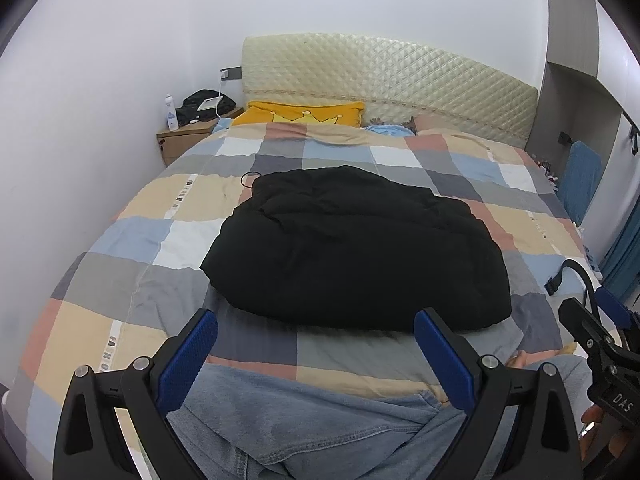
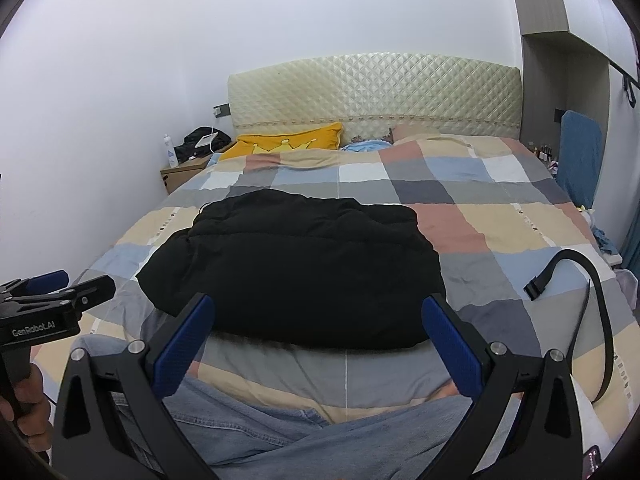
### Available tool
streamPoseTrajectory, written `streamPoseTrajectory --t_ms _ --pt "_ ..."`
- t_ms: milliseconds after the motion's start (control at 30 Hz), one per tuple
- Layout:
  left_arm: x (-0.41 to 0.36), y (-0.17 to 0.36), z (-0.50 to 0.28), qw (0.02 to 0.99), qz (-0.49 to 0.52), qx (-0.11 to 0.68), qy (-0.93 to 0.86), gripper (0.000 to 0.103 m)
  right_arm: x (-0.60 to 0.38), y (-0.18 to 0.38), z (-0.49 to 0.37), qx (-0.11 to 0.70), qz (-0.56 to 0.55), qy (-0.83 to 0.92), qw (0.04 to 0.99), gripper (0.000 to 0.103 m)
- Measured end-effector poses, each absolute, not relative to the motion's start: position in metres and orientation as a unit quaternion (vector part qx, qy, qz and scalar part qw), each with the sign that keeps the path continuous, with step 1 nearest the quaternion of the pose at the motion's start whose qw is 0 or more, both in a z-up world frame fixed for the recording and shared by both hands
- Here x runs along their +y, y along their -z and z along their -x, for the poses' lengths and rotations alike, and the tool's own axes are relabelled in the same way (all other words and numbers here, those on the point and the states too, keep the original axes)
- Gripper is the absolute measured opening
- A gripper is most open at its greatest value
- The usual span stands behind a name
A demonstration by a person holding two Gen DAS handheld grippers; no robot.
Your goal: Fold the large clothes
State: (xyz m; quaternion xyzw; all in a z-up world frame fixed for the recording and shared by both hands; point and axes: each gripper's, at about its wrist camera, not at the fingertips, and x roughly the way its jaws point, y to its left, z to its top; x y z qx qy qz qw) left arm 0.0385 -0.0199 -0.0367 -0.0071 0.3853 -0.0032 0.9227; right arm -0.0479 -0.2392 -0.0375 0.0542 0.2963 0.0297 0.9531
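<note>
A black padded jacket (image 1: 356,248) lies folded into a bulky bundle on the checked bedspread (image 1: 168,208), near the foot of the bed. It also shows in the right wrist view (image 2: 296,268). My left gripper (image 1: 316,320) is open and empty, held back from the jacket's near edge. My right gripper (image 2: 318,308) is open and empty too, just short of the near edge. Each gripper shows at the side of the other's view. A black drawstring loop (image 1: 248,179) sticks out at the jacket's far left corner.
Blue jeans (image 1: 320,428) lie at the bed's near edge under both grippers. A black strap with a buckle (image 2: 560,272) curls on the right of the bedspread. A yellow pillow (image 1: 304,114) and quilted headboard (image 1: 384,80) are at the far end, a nightstand (image 1: 188,136) at far left.
</note>
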Motion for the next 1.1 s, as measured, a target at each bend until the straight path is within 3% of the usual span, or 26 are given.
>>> streamPoseTrajectory --t_ms 1100 --pt "-0.016 0.028 -0.034 0.926 0.010 0.376 0.023 0.100 -0.240 0.037 0.058 0.289 -0.053 -0.010 0.956 0.103"
